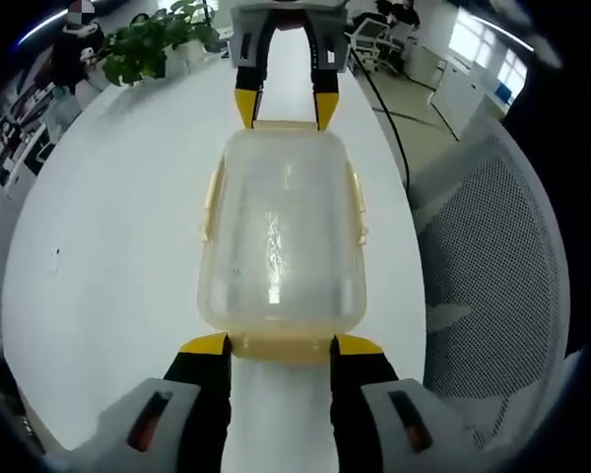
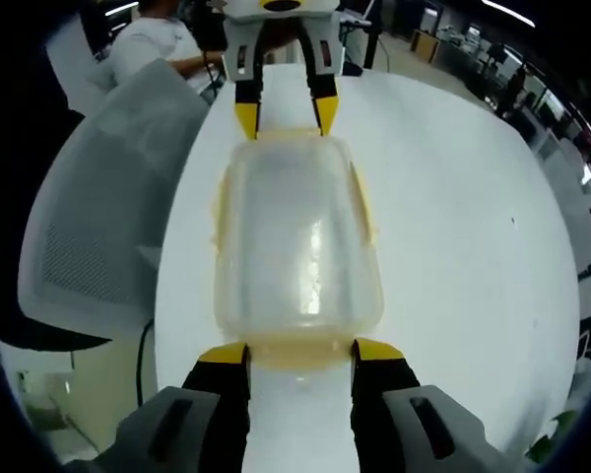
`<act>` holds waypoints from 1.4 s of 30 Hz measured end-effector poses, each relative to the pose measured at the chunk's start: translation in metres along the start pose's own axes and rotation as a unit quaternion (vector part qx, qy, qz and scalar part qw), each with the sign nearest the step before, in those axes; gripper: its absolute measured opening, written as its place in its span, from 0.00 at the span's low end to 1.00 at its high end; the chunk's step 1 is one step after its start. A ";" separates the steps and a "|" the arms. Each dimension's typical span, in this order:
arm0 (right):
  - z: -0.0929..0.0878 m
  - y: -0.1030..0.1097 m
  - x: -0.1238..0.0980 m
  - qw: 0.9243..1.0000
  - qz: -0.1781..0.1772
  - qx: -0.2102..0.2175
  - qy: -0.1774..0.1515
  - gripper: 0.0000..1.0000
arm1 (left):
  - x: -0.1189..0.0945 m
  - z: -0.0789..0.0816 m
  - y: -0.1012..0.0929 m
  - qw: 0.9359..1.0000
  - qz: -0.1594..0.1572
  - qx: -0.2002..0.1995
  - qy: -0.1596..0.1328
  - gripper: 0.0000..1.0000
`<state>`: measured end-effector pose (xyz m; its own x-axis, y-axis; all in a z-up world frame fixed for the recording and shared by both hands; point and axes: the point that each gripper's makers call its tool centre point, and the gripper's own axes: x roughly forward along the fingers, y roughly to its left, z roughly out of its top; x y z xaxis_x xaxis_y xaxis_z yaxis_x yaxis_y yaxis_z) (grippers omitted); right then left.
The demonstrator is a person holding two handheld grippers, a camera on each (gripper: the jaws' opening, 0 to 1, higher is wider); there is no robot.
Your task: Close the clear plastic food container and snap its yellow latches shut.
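In the left gripper view, a potted plant [image 1: 153,44] stands at the far left end of the white table [image 1: 108,246], well apart from everything else. At the middle of the table lies the clear plastic container [image 1: 281,241], lid [image 1: 281,197] resting on top, with nothing to be seen inside it through the cloudy plastic beyond glare. A yellow latch [image 1: 213,202] runs along its left long side and another yellow latch [image 1: 357,207] along its right; both look to stand slightly out from the wall, though whether they are snapped cannot be told. The left gripper [image 1: 281,345] stands at the near short end, jaws spread wide, their yellow tips just beside the two near corners and the yellowish end latch between them; it grips nothing. At the far short end the right gripper [image 1: 286,108] faces it, jaws likewise apart, tips at the rim of the far corners. To the right of the table stands a white mesh chair [image 1: 492,256].

In the right gripper view the same mesh chair [image 2: 98,197] is on the left, with a person in a white top [image 2: 158,44] behind it. The container [image 2: 295,246] lies lengthwise on the table [image 2: 473,227], lid on. The right gripper [image 2: 300,353] straddles the near end with parted jaws holding nothing, and the left gripper [image 2: 286,113] is spread at the far end.
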<state>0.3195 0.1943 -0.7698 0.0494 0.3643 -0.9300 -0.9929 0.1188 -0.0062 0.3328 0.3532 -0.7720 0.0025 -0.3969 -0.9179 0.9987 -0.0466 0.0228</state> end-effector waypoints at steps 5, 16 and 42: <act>-0.009 0.000 -0.002 1.000 0.001 -0.001 0.002 0.39 | 0.004 0.008 -0.001 1.000 -0.002 -0.002 -0.003 0.37; -0.022 0.004 -0.005 1.000 0.001 0.011 -0.001 0.39 | 0.012 0.018 -0.001 1.000 -0.007 0.010 0.002 0.37; -0.030 0.002 -0.002 1.000 0.000 0.010 0.003 0.39 | 0.017 0.024 0.001 1.000 -0.013 0.011 -0.001 0.38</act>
<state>0.3146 0.1661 -0.7792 0.0482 0.3594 -0.9319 -0.9905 0.1373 0.0017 0.3324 0.3249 -0.7779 -0.0237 -0.3968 -0.9176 0.9971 -0.0763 0.0073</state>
